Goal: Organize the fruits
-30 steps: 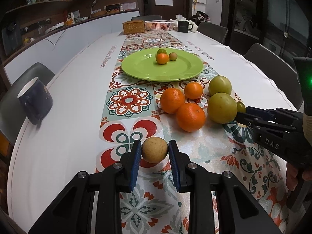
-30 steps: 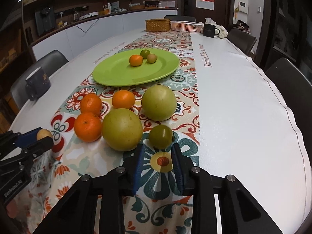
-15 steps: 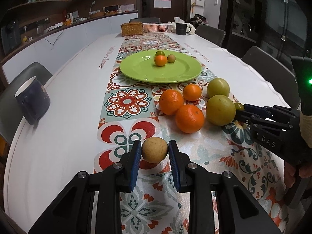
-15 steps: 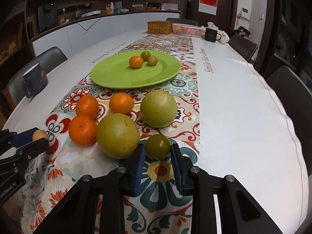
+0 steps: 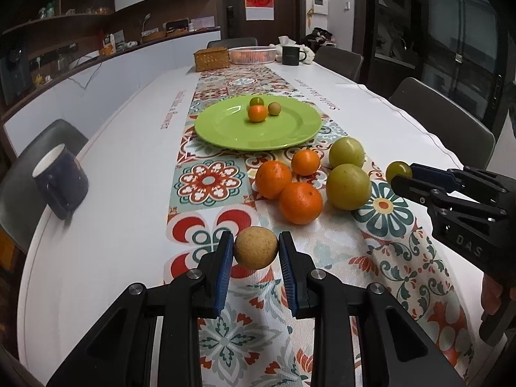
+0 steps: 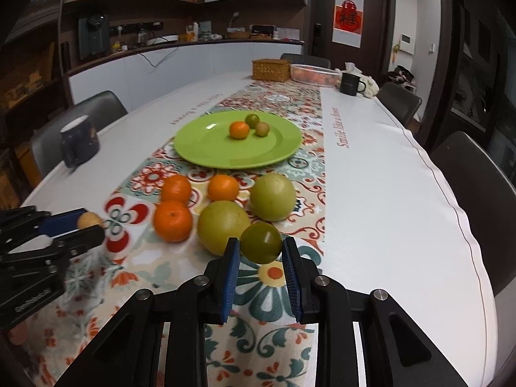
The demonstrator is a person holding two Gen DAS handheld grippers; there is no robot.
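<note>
Left gripper (image 5: 256, 250): jaws clamped on small tan fruit (image 5: 255, 247), blue pads pressed to both sides. Fruit apparently lifted clear of patterned runner (image 5: 209, 182), though contact with cloth not certain from left wrist view.

Right gripper (image 6: 261, 248): jaws clamped on small dark-green fruit (image 6: 261, 242), held just in front of nearer of two large yellow-green fruits (image 6: 223, 227).

Beyond the jaws, loose on runner: three oranges (image 5: 300, 202) and the two large yellow-green fruits, bunched together, some touching. Farther along, green plate (image 5: 225, 129) with three small fruits near centre: one orange, one green, one tan. Blue mug (image 5: 61, 185) near left table edge, well apart from fruit. Basket, bowl and dark mug at far end.

Step in hand, by judgement: both small fruits gripped, carry to plate about to start.

Next move calls for: raising both clear of the bunch, travelling forward over the oranges without clipping them, lowering onto bare plate area beside the three already there, releasing low to stop rolling. Grippers best kept apart to avoid collision over plate.
</note>
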